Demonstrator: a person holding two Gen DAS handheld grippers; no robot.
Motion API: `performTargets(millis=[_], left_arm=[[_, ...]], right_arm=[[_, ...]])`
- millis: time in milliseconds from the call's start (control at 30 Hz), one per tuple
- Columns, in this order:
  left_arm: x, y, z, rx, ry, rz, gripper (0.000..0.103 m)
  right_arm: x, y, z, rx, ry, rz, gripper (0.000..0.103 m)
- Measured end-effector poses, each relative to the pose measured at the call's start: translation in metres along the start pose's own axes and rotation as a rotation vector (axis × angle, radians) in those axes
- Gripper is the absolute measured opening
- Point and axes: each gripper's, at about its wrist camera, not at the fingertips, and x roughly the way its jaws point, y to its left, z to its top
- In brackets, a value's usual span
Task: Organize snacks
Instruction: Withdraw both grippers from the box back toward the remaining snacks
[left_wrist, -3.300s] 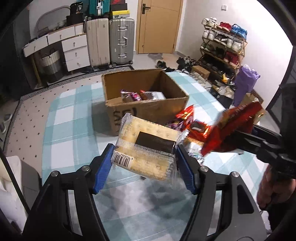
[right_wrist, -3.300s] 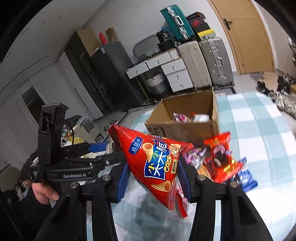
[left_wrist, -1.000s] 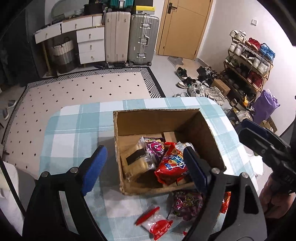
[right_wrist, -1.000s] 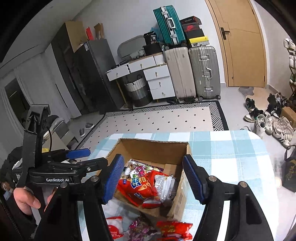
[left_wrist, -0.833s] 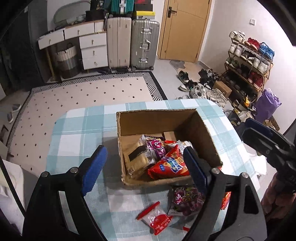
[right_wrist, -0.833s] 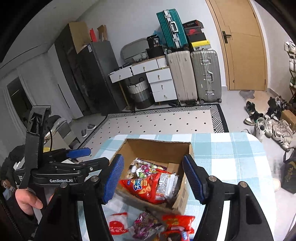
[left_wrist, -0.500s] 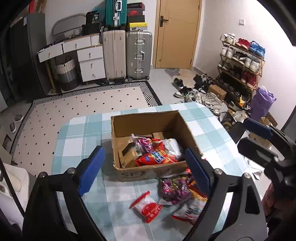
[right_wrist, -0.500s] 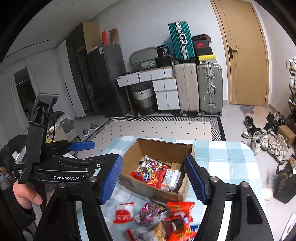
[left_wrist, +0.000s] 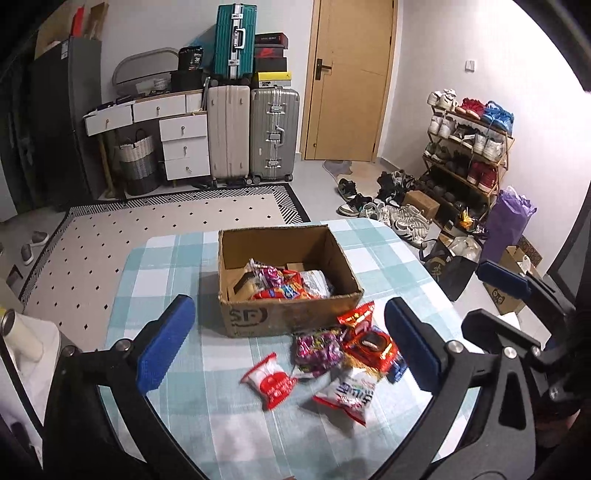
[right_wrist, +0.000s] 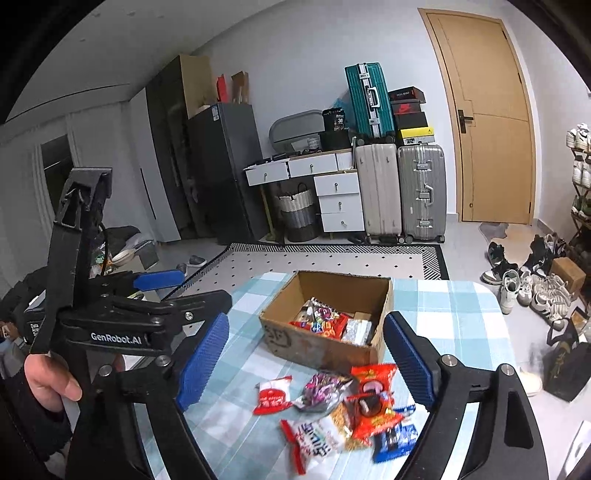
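Your left gripper (left_wrist: 290, 347) stood wide with nothing between its blue pads (left_wrist: 164, 349), its jaws having just been opening further, and it hung above the checked bench (left_wrist: 166, 280), short of the loose snacks. Your right gripper (right_wrist: 306, 360) was wide too, jaws just opened further and empty, raised over the same bench with the pile showing between its fingers. The cardboard box (left_wrist: 284, 317) sat near the middle of the bench, open at the top, and already held several packets, among them a red bag (left_wrist: 275, 293) lying across the front, a purple-and-white packet (left_wrist: 267, 273) behind it and a silvery packet (left_wrist: 314, 282) to its right. In front of the box the rest of the snacks lay in a loose heap on the cloth: a small red-and-white packet (left_wrist: 267, 380) lying a little apart on the left, a purple candy bag (left_wrist: 319, 349) just beside the box's front wall, a red packet with a dark round picture (left_wrist: 369, 345) overlapping it on the right, a white-and-red bag (left_wrist: 349, 395) nearest you, and a blue packet (right_wrist: 393, 441) at the right edge of the heap. In the right wrist view your left hand (right_wrist: 48, 380) gripped the black handle of the other gripper at the left, well clear of the box.
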Motion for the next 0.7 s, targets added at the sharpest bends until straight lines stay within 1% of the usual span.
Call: performTargets(millis=[167, 333, 433, 467, 500, 533, 600, 700], left_arm=[[-0.019, 0.004, -0.026, -0.028, -0.008, 0.008, 0.102], [-0.031, 0.01, -0.054, -0.058, -0.009, 0.017, 0.102], [-0.03, 0.012, -0.069, -0.074, 0.0, 0.024, 0.102], [-0.029, 0.014, -0.076, -0.083, 0.009, 0.046, 0.102], [-0.027, 0.015, -0.081, -0.091, 0.013, 0.067, 0.102], [-0.027, 0.016, -0.087, -0.096, 0.013, 0.073, 0.102], [-0.024, 0.018, -0.097, -0.106, 0.021, 0.078, 0.102], [-0.015, 0.02, -0.109, -0.123, 0.05, 0.062, 0.102]], right_arm=[[-0.024, 0.005, -0.021, 0.024, -0.008, 0.003, 0.09], [-0.031, 0.004, -0.043, 0.053, 0.005, 0.009, 0.09], [-0.029, 0.002, -0.057, 0.074, 0.024, -0.001, 0.092], [-0.028, 0.001, -0.061, 0.082, 0.032, -0.005, 0.094], [-0.026, 0.0, -0.065, 0.091, 0.037, -0.012, 0.098], [-0.024, -0.001, -0.07, 0.103, 0.042, -0.021, 0.099], [-0.022, -0.005, -0.079, 0.121, 0.05, -0.026, 0.1], [-0.014, -0.01, -0.093, 0.146, 0.071, -0.031, 0.1]])
